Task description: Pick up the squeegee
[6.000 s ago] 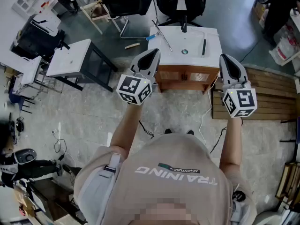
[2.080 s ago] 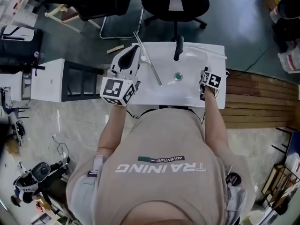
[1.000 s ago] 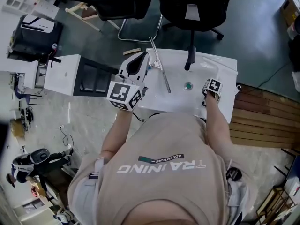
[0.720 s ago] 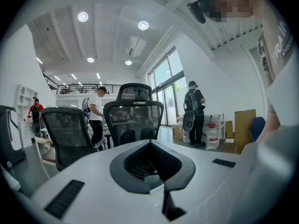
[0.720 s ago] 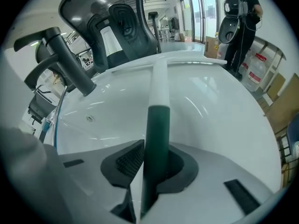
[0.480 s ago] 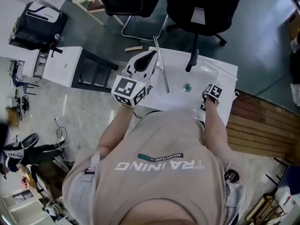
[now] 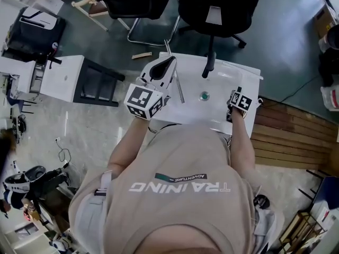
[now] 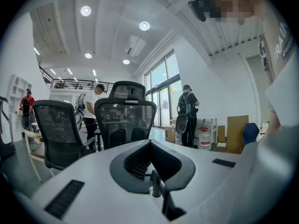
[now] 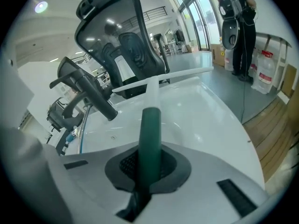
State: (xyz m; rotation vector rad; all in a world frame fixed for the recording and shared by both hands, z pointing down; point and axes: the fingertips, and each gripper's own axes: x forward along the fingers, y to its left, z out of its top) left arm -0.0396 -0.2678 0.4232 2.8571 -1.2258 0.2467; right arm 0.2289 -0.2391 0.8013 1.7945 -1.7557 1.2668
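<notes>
**A:** Grip on the right gripper (image 9: 150,155) — what was in it?

**B:** Its jaws had just closed tight on the squeegee (image 9: 151,125). The dark green handle stood up between the pads in the lower middle of the right gripper view, and a white crosspiece sat at the handle's far end.

**A:** And beyond it?

**B:** The white basin (image 9: 201,111) lay beneath. The black faucet (image 9: 88,94) was at the left of that view, with a black office chair (image 9: 126,36) behind.

**A:** The left gripper (image 8: 150,143)?

**B:** Jaws together, nothing between them. In the head view it hung over the basin's upper-left corner, just beside a thin metal rod (image 7: 179,89) lying slantwise — well apart from the right gripper at the basin's right edge.
</notes>
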